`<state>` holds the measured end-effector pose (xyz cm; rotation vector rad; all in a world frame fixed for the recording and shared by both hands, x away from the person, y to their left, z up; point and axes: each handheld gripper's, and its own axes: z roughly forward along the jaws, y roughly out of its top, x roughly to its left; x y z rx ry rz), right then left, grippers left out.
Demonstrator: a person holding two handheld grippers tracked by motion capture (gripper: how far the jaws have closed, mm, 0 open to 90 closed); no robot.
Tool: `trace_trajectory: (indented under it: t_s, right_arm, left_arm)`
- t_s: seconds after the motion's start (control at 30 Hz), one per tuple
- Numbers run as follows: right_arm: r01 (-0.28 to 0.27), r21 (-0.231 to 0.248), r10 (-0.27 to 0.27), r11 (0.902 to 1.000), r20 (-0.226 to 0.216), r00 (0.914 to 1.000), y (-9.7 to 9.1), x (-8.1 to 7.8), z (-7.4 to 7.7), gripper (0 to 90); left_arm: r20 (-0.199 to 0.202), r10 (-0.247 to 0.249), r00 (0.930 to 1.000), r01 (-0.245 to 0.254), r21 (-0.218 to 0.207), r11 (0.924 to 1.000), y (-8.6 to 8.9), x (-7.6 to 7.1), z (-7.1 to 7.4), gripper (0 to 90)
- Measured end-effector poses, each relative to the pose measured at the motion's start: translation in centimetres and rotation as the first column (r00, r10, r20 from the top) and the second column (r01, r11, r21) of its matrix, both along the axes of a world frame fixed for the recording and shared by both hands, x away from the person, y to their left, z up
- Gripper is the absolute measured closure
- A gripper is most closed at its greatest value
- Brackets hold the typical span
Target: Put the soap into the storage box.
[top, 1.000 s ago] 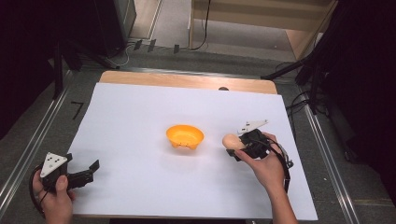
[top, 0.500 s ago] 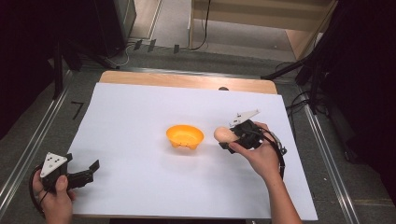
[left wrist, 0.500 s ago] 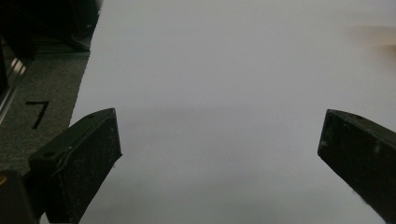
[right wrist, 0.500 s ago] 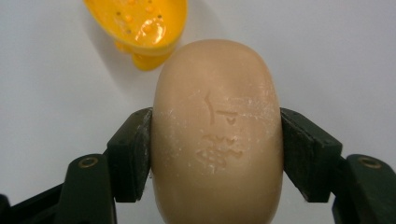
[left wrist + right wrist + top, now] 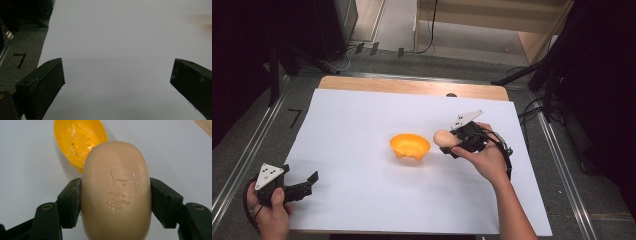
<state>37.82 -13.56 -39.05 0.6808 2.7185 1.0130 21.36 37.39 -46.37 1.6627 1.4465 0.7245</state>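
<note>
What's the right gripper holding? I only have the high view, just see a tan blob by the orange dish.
Observer: A tan soap bar, oval, clamped across its width by the right gripper.
Operator: Anything on the bar's face?
Observer: Embossed characters in the middle, with pale powdery scuffs around them.
Operator: Is the orange dish empty?
Observer: The right gripper view shows small drain holes and droplets inside it, nothing else in the part visible past the bar.
Operator: Left gripper?
Observer: Its jaws stand wide apart over the bare white sheet, nothing between them.
</note>
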Motion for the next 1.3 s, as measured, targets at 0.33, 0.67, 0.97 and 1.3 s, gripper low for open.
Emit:
trace_trajectory:
  t_s: [0.33,0.67,0.97,1.3]
  right_arm:
    - [-0.086,-0.008,0.086,0.9963,0.023,0.9960,1.5,0.4,0.2,33.4]
    - [-0.130,-0.012,0.131,0.9914,0.026,0.9911,3.2,1.0,0.5,33.3]
    - [-0.179,-0.007,0.179,0.9838,0.028,0.9834,4.8,1.5,0.5,33.4]
    - [-0.226,-0.021,0.226,0.9740,0.029,0.9736,6.1,1.7,0.6,33.3]
  left_arm:
    - [-0.005,0.000,1.0000,0.000,-0.003,1.0000,0.1,0.0,0.0,0.0]
    - [-0.003,0.003,1.0000,-0.003,-0.006,1.0000,0.1,0.0,0.0,0.0]
    - [-0.009,0.002,1.0000,-0.002,-0.009,1.0000,0.1,0.1,0.0,0.0]
    - [-0.015,0.002,0.9999,-0.002,-0.011,0.9999,0.1,0.1,0.0,0.0]
